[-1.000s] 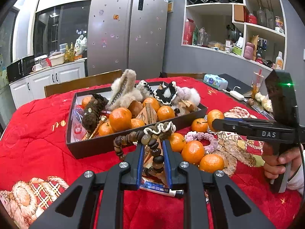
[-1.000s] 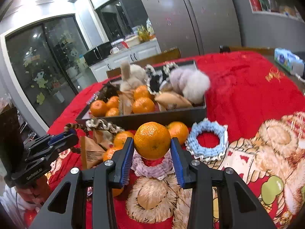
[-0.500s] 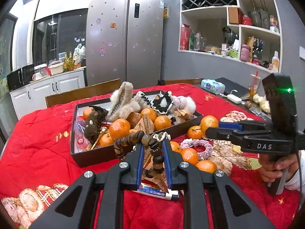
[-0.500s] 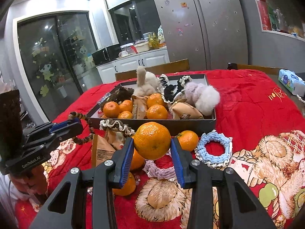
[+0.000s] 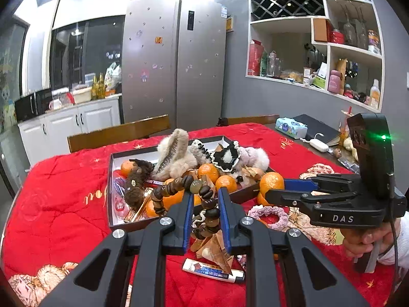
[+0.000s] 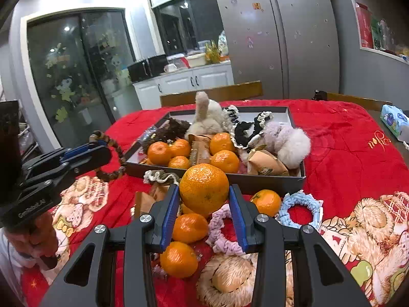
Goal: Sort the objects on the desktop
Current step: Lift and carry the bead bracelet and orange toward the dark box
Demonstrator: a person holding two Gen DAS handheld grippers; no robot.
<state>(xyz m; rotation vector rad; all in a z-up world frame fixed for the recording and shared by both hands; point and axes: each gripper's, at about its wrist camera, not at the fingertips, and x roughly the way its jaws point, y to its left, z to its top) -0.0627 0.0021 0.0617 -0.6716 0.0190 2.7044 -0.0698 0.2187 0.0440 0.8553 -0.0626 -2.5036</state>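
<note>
My left gripper (image 5: 204,206) is shut on a brown wooden bead bracelet (image 5: 179,186), which hangs in a loop above the red tablecloth in front of the dark tray (image 5: 110,179). My right gripper (image 6: 204,206) is shut on a tangerine (image 6: 204,188), lifted above the cloth. In the left wrist view the right gripper (image 5: 278,188) stands at the right with that tangerine (image 5: 271,180). In the right wrist view the left gripper (image 6: 102,151) comes in from the left with the bracelet (image 6: 116,161). The tray (image 6: 268,183) holds tangerines, fluffy hair clips, scrunchies and snack packets.
Loose on the cloth near the tray lie several tangerines (image 6: 189,227), a pink scrunchie (image 6: 221,230), a blue scrunchie (image 6: 299,209), a cream scrunchie (image 6: 159,176), brown packets (image 5: 214,252) and a white tube (image 5: 212,272). A tissue pack (image 5: 291,127) and a charger sit at the far right.
Both grippers have risen with their loads: the bracelet and the tangerine hang higher over the cloth. The right gripper has also shifted sideways and rolled a little.
</note>
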